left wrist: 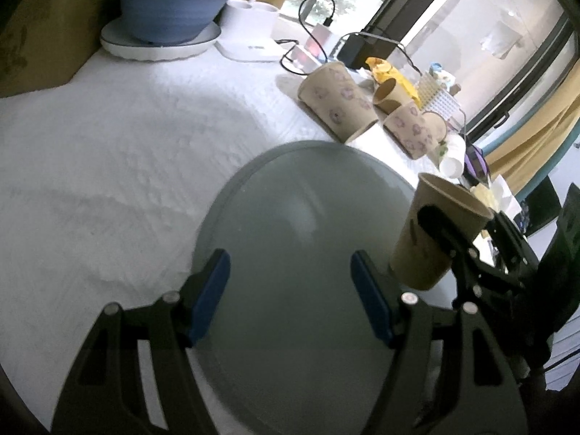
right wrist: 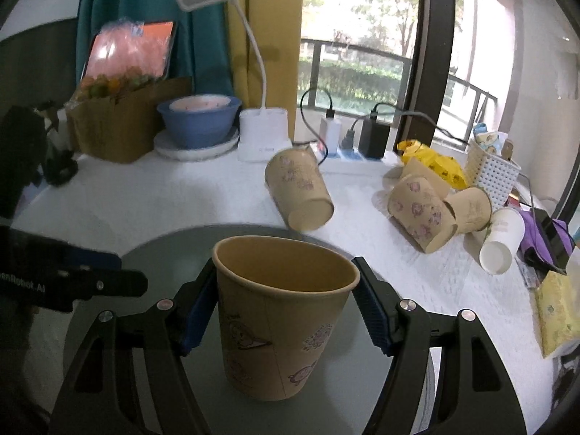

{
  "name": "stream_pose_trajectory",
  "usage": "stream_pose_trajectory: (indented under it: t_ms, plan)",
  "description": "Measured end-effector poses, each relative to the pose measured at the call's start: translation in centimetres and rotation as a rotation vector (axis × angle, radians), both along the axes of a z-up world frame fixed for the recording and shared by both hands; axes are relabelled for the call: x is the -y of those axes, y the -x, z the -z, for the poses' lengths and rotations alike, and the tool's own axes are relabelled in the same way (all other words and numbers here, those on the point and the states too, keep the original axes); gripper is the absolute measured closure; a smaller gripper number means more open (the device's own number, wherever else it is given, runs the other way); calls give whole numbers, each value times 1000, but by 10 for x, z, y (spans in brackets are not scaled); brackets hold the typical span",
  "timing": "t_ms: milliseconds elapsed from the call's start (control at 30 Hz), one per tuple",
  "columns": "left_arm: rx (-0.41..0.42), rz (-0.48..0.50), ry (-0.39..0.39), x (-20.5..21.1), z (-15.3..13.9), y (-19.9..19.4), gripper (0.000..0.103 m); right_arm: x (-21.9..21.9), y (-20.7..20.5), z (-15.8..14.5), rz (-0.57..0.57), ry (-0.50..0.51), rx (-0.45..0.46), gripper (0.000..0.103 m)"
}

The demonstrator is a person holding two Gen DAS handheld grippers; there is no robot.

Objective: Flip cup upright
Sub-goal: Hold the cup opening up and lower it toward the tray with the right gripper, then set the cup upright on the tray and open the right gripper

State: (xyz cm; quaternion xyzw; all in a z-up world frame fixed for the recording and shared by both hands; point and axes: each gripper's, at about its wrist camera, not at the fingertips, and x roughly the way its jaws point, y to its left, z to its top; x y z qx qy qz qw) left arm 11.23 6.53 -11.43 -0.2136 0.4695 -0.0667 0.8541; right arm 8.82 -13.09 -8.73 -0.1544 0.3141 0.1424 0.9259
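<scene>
A tan paper cup with cartoon prints (right wrist: pixel 282 326) stands upright, mouth up, on a grey round tray (right wrist: pixel 152 261). My right gripper (right wrist: pixel 286 308) is closed on the cup's sides just below the rim, blue pads touching it. The same cup (left wrist: pixel 431 232) shows in the left wrist view at the tray's right edge, with the right gripper's black fingers (left wrist: pixel 438 232) around it. My left gripper (left wrist: pixel 290 297) is open and empty over the tray (left wrist: pixel 297 224), to the left of the cup.
Several paper cups lie on their sides on the white tablecloth: one (right wrist: pixel 301 192) behind the tray, a cluster (right wrist: pixel 424 214) and a white cup (right wrist: pixel 502 243) to the right. A blue bowl (right wrist: pixel 199 119), lamp base (right wrist: pixel 262 137), chargers and a white basket (right wrist: pixel 491 174) stand at the back.
</scene>
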Motion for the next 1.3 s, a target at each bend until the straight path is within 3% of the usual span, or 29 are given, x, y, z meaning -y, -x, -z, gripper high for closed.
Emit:
stream_pose_trajectory:
  t_ms: [533,700,1300]
  plan:
    - [44,28,-20,16,-8,16,32,13,29,3,35,13,-24,30]
    - [57,28,-26,19,-12,21,33,15,34,1,40,-8,-27,22]
    - [171,45,-94,41,-47,59,32,24,75,-36,64,-79,-13,19]
